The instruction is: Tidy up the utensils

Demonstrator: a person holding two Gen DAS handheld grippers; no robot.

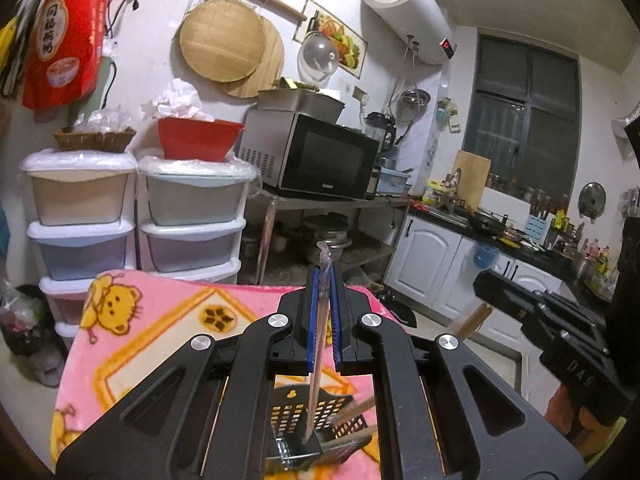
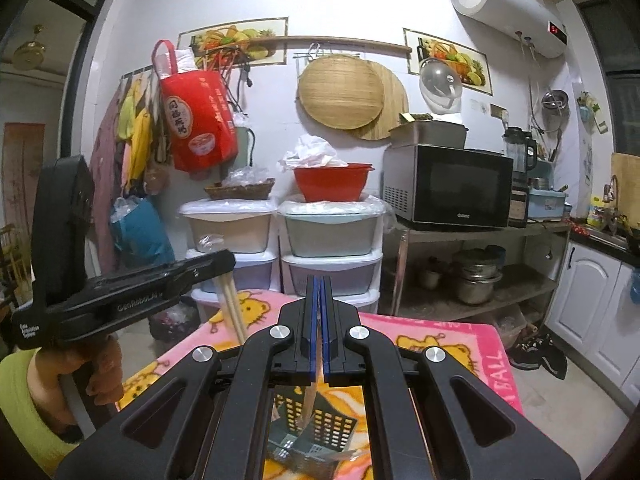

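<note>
My left gripper (image 1: pixel 325 280) is shut on a pair of wooden chopsticks in a clear sleeve (image 1: pixel 318 360), held upright with the lower ends inside a dark perforated utensil basket (image 1: pixel 296 412). Other wooden utensils (image 1: pixel 354 404) lean in that basket. My right gripper (image 2: pixel 319 286) is shut on a wooden utensil handle (image 2: pixel 310 400) whose lower end points into the same basket (image 2: pixel 328 424). In the right wrist view the left gripper (image 2: pixel 132 292) shows at the left with its chopsticks (image 2: pixel 232 308). The right gripper body (image 1: pixel 560 328) shows at the right of the left wrist view.
The basket stands on a table under a pink cartoon blanket (image 1: pixel 160 320). Behind are stacked plastic drawers (image 1: pixel 192 216), a red basin (image 1: pixel 198 138), a microwave (image 1: pixel 312 156) on a metal shelf, and white kitchen cabinets (image 1: pixel 440 256) at the right.
</note>
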